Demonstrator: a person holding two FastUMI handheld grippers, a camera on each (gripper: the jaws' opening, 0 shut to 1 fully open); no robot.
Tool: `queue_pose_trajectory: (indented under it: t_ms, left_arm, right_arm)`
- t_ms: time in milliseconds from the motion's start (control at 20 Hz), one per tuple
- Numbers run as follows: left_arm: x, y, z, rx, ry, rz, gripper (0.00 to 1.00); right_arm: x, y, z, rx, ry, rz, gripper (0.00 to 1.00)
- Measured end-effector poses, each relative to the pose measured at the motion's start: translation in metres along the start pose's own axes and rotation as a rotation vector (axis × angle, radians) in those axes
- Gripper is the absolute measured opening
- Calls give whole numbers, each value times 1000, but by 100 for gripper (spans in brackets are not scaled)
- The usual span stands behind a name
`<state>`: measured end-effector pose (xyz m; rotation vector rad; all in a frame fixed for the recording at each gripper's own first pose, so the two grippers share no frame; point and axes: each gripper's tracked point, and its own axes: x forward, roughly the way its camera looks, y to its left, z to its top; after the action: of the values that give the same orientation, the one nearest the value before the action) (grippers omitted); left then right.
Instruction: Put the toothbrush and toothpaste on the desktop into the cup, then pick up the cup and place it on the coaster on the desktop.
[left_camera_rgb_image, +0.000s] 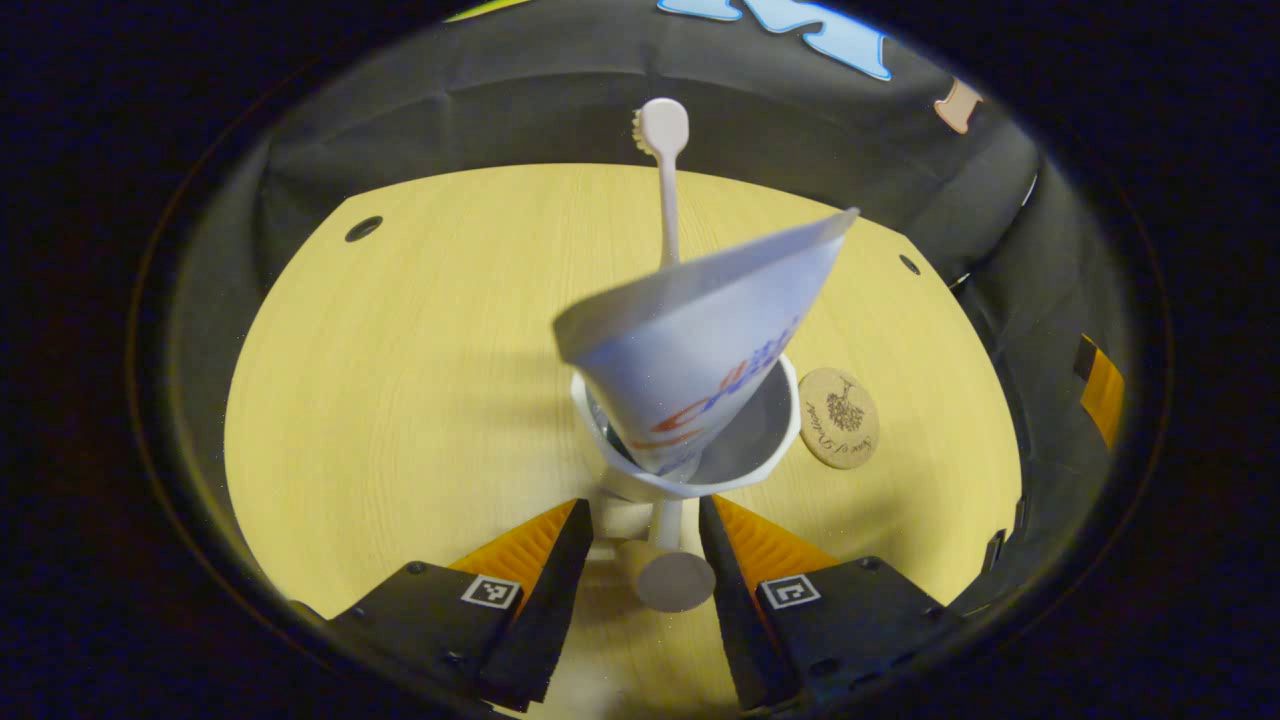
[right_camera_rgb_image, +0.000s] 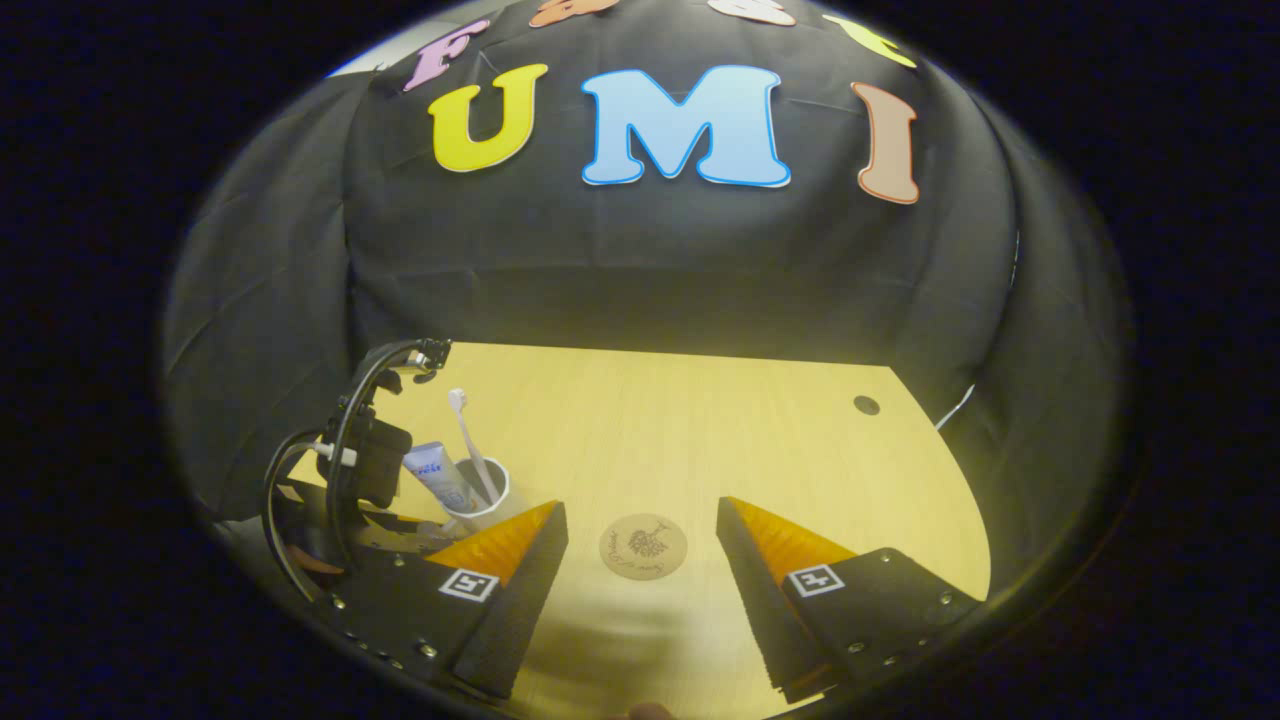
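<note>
Left gripper view gave us the left gripper (left_camera_rgb_image: 645, 530) tilted down toward the desktop (left_camera_rgb_image: 400, 400), its two fingers reaching forward on either side of the white cup (left_camera_rgb_image: 752, 455). The jaws stood apart around the cup's lower part; we could not tell whether both fingers pressed on it. Something round and pale near the cup's foot sat between the fingers, too blurred for us to name. Inside the cup stood the toothpaste (left_camera_rgb_image: 700, 340), a pale tube leaning right with its flat crimped end uppermost, and the toothbrush (left_camera_rgb_image: 664, 170), upright behind it with its head at the top. The round coaster (left_camera_rgb_image: 840, 418) lay flat on the desktop just right of the cup; whether they touched, we could not tell.

In the right gripper view we saw the right gripper (right_camera_rgb_image: 640, 560) held low over the desktop (right_camera_rgb_image: 700, 430) and pointing at the booth's wall, its jaws wide apart with nothing between them. The coaster (right_camera_rgb_image: 643, 546) lay on the wood beyond the gap between its fingers. Off to the left, the cup (right_camera_rgb_image: 488, 505) held the toothpaste (right_camera_rgb_image: 436, 475) and toothbrush (right_camera_rgb_image: 466, 430), with the left gripper (right_camera_rgb_image: 365, 460) and its looping cables beside it.
</note>
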<state>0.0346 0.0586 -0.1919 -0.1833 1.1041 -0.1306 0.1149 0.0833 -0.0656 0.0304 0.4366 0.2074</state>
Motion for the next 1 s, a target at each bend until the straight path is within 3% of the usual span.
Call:
queue_pose_trajectory:
  t_ms: [50,150,200,300,350,400,450,550,650,700,800,900,1000]
  left_arm:
    - [4,0,-2,0,9,-1,72]
    - [10,0,-5,1,27,-5,57]
    - [12,0,-6,1,36,-3,54]
    - [16,-4,-5,10,33,-10,53]
    - [14,-1,-4,21,30,1,59]
    - [15,-2,-3,34,28,-3,47]
    - [17,-2,-4,53,21,11,53]
    - [17,2,-2,99,20,36,43]
    - [17,3,-2,148,11,50,41]
    - [17,2,-2,167,11,56,33]
    - [13,2,-2,178,-3,60,37]
    - [16,-1,0,185,-5,60,30]
    - [15,-2,0,193,-6,61,30]
  right_arm:
    - [0,-1,-2,5,2,-2,89]
    - [0,-2,-4,12,10,-5,89]
    - [0,-2,-6,16,16,-6,89]
    - [-1,-1,-9,23,23,-7,89]
    - [-1,-1,-10,26,25,-9,89]
    - [-1,-1,-11,30,28,-12,89]
    - [-1,-1,-12,34,31,-14,89]
    - [-2,-2,-13,49,33,-16,89]
    - [-3,-3,-15,63,38,-20,89]
    - [-3,-4,-15,69,41,-22,89]
    - [-4,-6,-17,77,45,-27,89]
    - [-5,-10,-18,80,47,-35,89]
    - [-4,-13,-19,86,48,-40,89]
